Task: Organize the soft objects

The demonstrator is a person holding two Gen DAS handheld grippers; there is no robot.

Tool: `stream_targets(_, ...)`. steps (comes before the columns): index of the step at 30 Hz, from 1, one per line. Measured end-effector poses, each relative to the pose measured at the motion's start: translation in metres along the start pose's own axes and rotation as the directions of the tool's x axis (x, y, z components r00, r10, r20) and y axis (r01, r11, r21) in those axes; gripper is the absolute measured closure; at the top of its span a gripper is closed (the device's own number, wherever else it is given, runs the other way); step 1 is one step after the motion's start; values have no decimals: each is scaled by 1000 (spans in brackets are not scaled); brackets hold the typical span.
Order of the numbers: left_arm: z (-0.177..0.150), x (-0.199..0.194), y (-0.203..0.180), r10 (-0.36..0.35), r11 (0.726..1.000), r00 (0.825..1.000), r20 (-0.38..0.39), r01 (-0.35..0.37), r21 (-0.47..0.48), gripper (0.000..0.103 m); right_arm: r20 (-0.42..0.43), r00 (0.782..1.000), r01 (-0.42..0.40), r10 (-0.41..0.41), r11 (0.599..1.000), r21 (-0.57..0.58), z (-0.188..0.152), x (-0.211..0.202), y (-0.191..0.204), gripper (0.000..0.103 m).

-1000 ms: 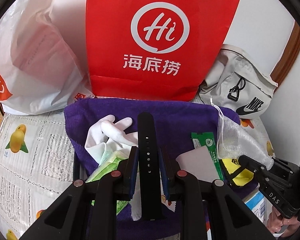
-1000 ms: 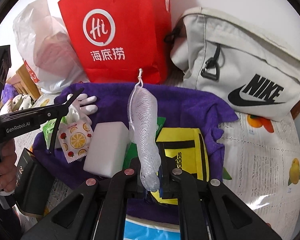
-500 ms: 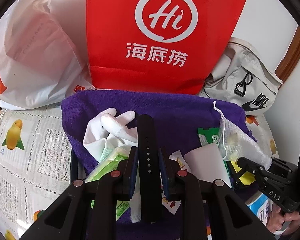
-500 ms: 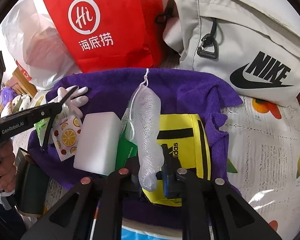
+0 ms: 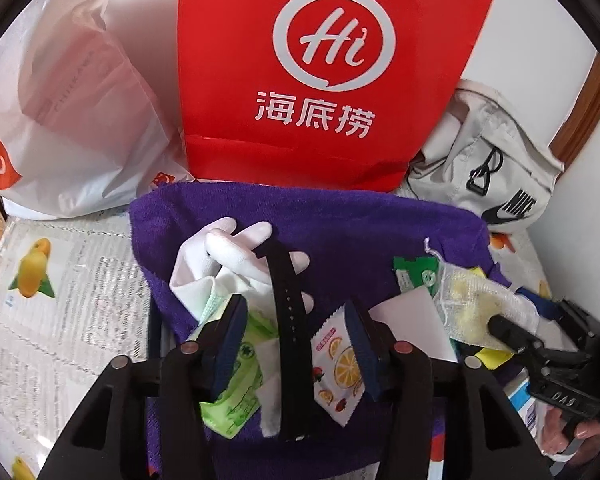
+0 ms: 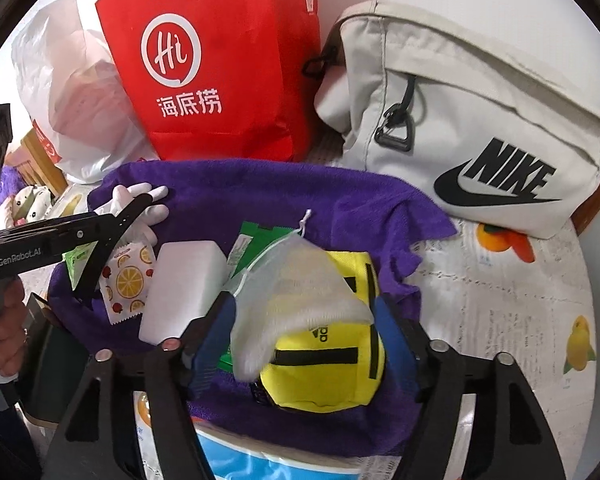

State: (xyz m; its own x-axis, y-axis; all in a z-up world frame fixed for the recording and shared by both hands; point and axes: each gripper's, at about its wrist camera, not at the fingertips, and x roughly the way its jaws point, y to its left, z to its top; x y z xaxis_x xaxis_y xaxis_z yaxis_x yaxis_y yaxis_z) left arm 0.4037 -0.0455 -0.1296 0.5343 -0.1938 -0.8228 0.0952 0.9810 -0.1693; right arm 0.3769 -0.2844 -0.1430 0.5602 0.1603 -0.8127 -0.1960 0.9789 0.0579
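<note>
A purple towel (image 5: pixel 340 220) (image 6: pixel 260 184) holds the soft things. My left gripper (image 5: pixel 296 320) is open; a black strap (image 5: pixel 286 320) lies loose between its fingers, over a white glove (image 5: pixel 228 240), a green wipes pack (image 5: pixel 240 392) and a fruit-print sachet (image 5: pixel 336 364). My right gripper (image 6: pixel 304 320) is open; a white mesh bag (image 6: pixel 296 280) lies loose between its fingers on a yellow Adidas pouch (image 6: pixel 324 372). A white sponge block (image 6: pixel 184 280) lies left of it.
A red paper bag (image 5: pixel 320 72) stands behind the towel, a white plastic bag (image 5: pixel 68 100) to its left, a grey Nike bag (image 6: pixel 480 128) to its right. A fruit-print tablecloth (image 6: pixel 520 300) covers the table. A blue-white box (image 6: pixel 260 460) lies at the front edge.
Both grippers have opened. The left let go of the black strap, which now lies on the pile. The right let go of the mesh bag, which dropped onto the yellow pouch.
</note>
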Motion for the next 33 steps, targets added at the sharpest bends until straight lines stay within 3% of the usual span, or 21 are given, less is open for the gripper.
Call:
stream_targets(7, -6, -26, 0, 30, 1000, 999, 20, -30, 5, 44, 52, 998, 29, -29, 1000, 5, 0, -30, 1, 23)
stream_targets(11, -14, -55, -1, 59, 998, 998, 38, -60, 18, 34, 74, 997, -2, -2, 999, 50, -7, -56, 2, 22)
stream_targets(14, -24, -81, -2, 53, 998, 997, 63, -54, 21, 25, 89, 996, -18, 12, 998, 68, -18, -77, 8, 22)
stream_targets(19, -50, -126, -11, 38, 998, 994, 99, -42, 36, 22, 113, 993, -31, 21, 995, 90, -44, -117, 26, 22)
stream_targets(25, -87, -179, -22, 32, 999, 990, 140, -37, 38, 12, 138, 990, -12, -5, 992, 124, -81, -162, 41, 21)
stream_targets(30, -121, -216, -32, 45, 997, 985, 164, -55, 58, 5, 207, 977, 20, -46, 992, 128, -114, -212, 52, 4)
stream_targets(33, -143, -235, -39, 71, 994, 980, 186, -86, 72, 2, 230, 971, 34, -67, 989, 146, -133, -236, 57, 0)
